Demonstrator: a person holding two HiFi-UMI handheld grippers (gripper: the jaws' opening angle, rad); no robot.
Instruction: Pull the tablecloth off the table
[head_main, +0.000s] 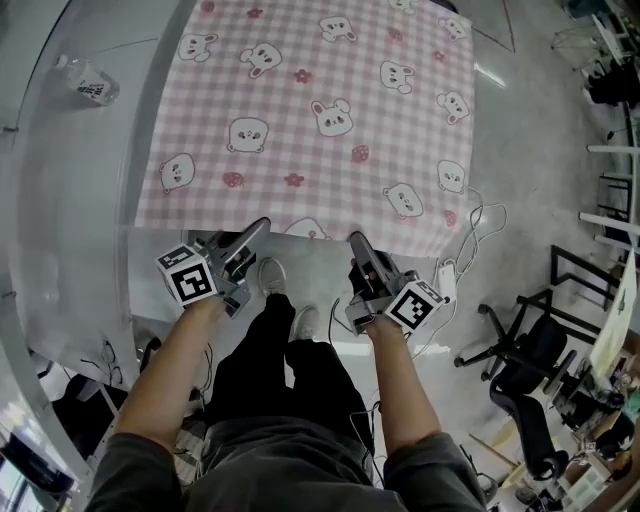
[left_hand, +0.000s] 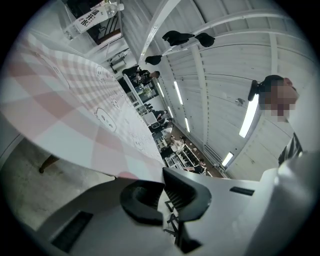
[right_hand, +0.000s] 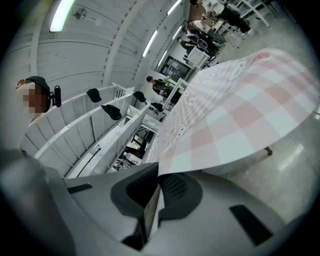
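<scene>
A pink-and-white checked tablecloth printed with small cartoon animal faces lay spread over the white counter and covered most of its top. Its near edge reached the side of the counter where the person stood. The left gripper and the right gripper were both at this near edge, well apart from each other, the left one toward the left part of the edge and the right one toward the right part. In the left gripper view the left gripper had its two black pads brought together on the hem of the tablecloth, and the fabric went up and away from them in a flat sheet. In the right gripper view the right gripper was closed in the same way, with a thin fold of the tablecloth pinched between its pads. On the bare left part of the counter, beside the far corner of the cloth, a clear plastic bottle with a label lay on its side, not touching the fabric. Under the near edge the person's white shoes stood on the grey floor, and black office chairs stood to the right.
</scene>
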